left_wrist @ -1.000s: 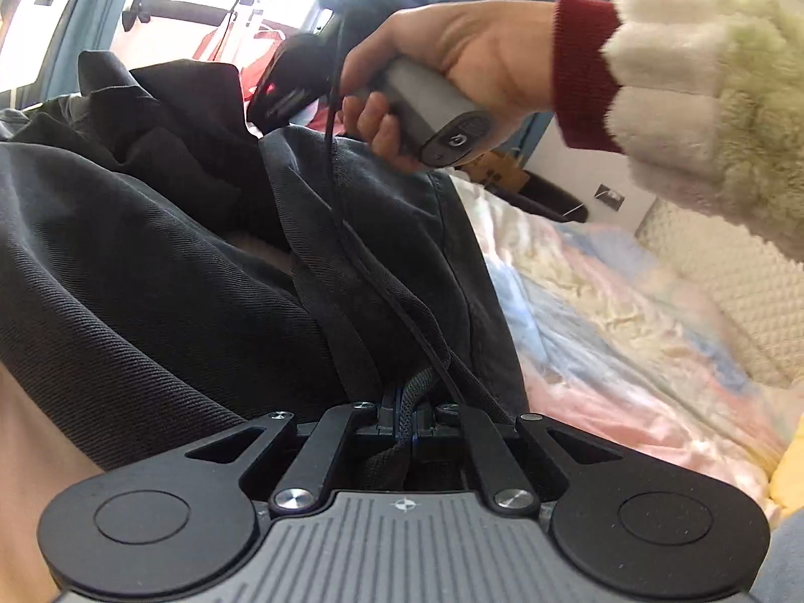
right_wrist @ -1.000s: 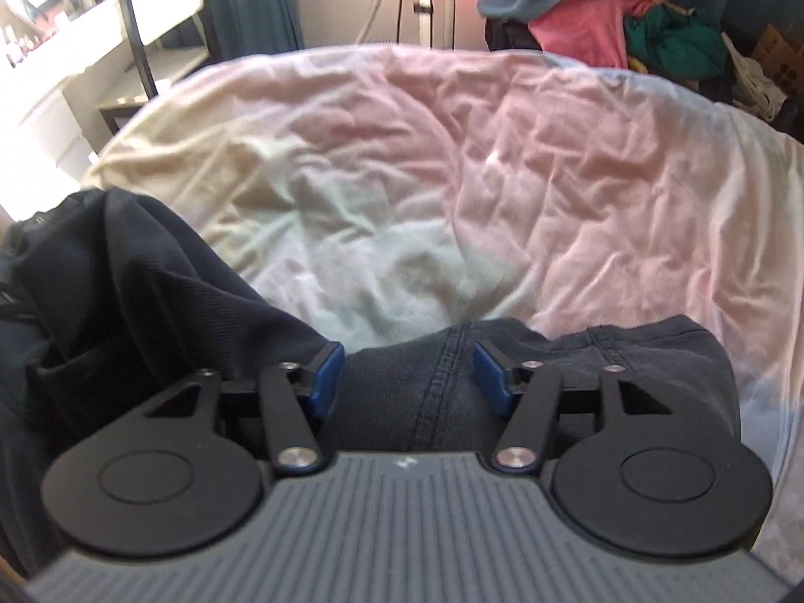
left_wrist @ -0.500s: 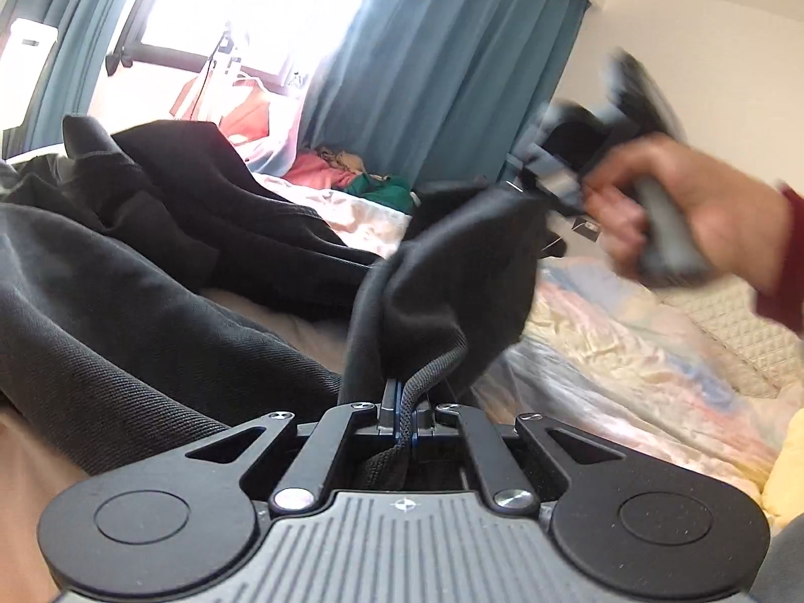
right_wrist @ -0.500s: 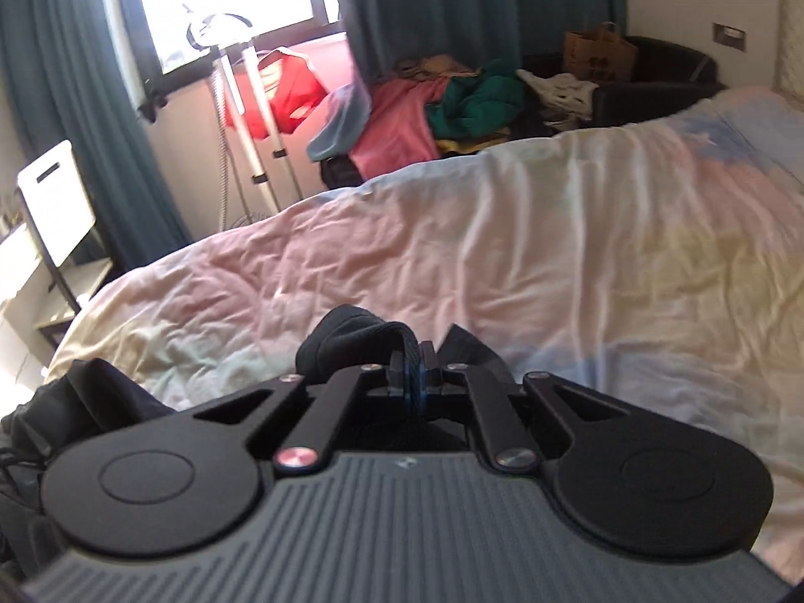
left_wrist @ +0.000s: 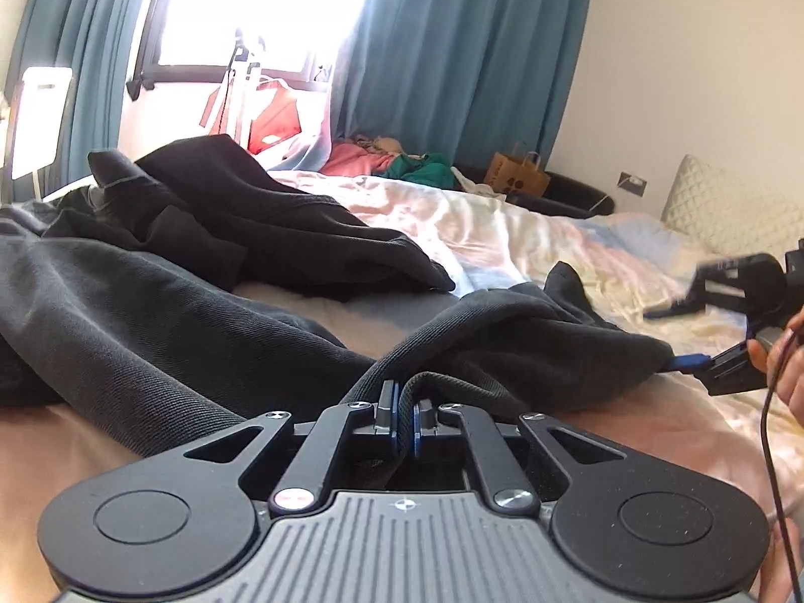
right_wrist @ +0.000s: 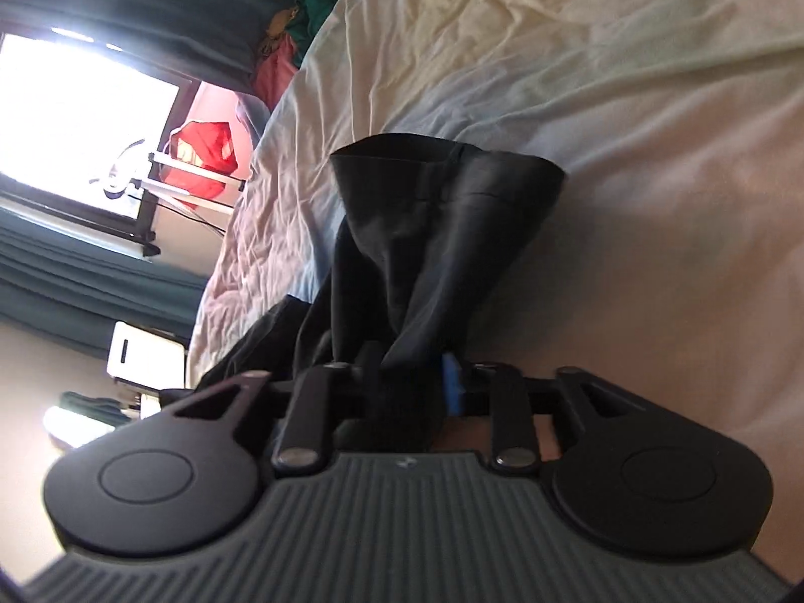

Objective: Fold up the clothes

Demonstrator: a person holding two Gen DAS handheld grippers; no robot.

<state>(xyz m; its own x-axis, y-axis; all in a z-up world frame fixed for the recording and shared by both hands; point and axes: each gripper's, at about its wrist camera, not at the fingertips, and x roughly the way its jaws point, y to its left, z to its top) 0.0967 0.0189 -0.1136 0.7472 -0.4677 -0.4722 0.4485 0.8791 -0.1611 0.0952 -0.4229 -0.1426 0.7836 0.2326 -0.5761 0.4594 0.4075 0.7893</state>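
Dark cloth of the garment (left_wrist: pixel 151 311) is spread across the bed (left_wrist: pixel 502 221), lower left of frame; its hem is clenched in the left claw (left_wrist: pixel 402 417). The right claw (right_wrist: pixel 407 387) is opening around a fold, which could be dropped crooked.

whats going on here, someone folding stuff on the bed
Yes. A person with a handheld gripper in each hand is working on dark grey trousers spread across a pastel bedsheet. The left gripper is shut on a ribbed edge of the fabric. The right gripper has a bunched part of the cloth between its jaws, which are opening, so it looks to be letting go. Another black garment lies crumpled behind. Nothing is neatly folded yet.
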